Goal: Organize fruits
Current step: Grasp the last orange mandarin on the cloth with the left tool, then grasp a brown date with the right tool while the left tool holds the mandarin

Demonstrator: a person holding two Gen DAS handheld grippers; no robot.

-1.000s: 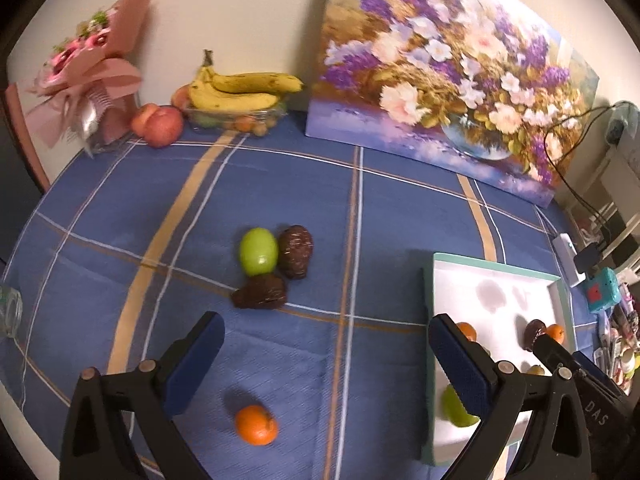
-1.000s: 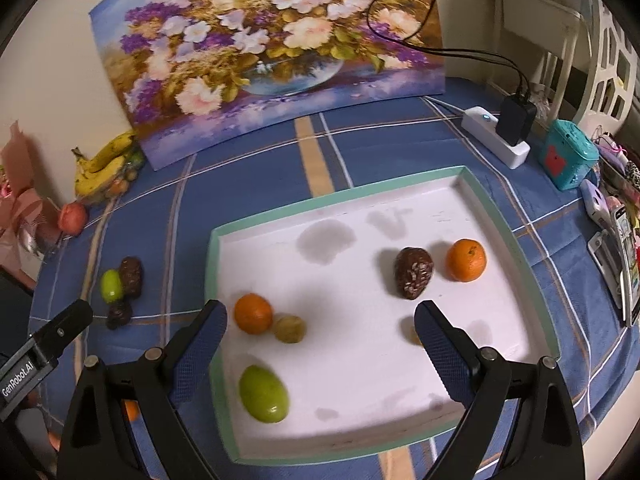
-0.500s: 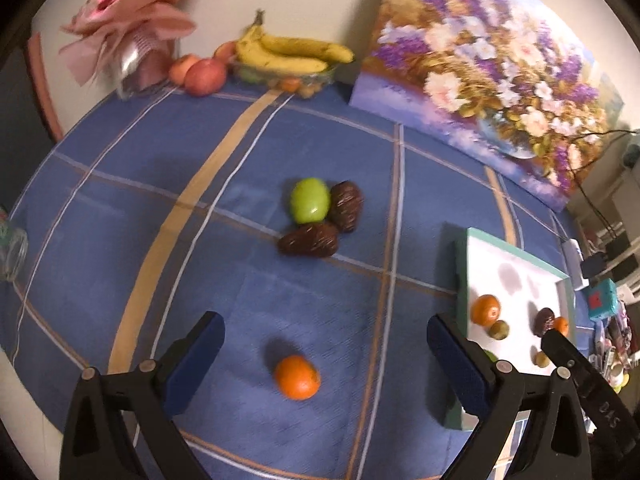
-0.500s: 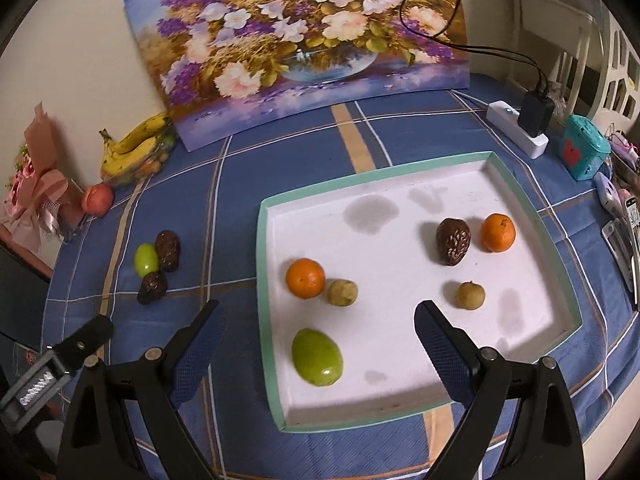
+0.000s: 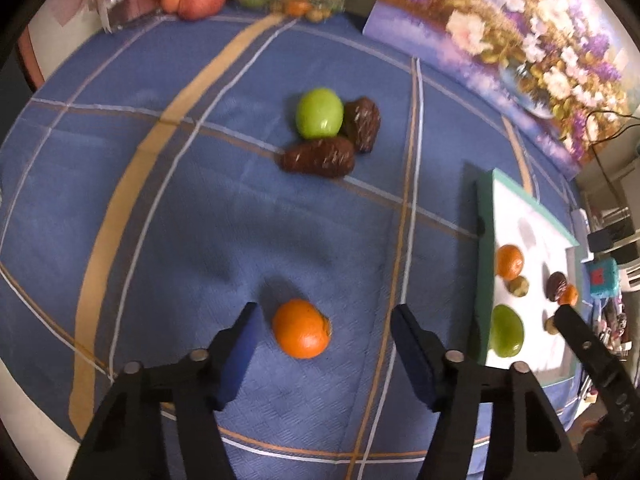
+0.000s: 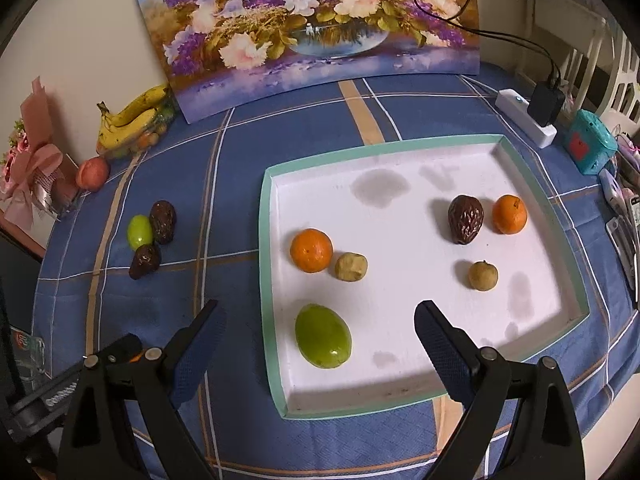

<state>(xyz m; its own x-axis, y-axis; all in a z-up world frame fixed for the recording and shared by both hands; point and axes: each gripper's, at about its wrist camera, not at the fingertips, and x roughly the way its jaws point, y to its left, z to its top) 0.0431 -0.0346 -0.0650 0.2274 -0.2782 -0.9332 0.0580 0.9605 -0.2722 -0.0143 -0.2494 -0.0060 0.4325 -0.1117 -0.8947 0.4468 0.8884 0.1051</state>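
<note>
Left black two-finger tool point(image 5: 324, 332): jaws apart, blue-padded fingers point(image 5: 240, 344) angled down and forward, low over tabletop. Right black two-finger tool point(image 6: 320, 336): jaws wide apart, blue-padded fingertips point(image 6: 440, 344) raised, nothing gripped. Right tool's finger visible at left view's right edge.

Lone orange point(image 5: 301, 334) sits on the desk point(image 5: 200, 240) between the left claw's point(image 5: 324, 338) fingers, nearer the left one. Behind it, three fruits point(image 5: 330, 136) huddle touching. Tray point(image 6: 268, 280) lies right, holding seven fruits; right claw point(image 6: 318, 334) hovers over its near-left corner.
</note>
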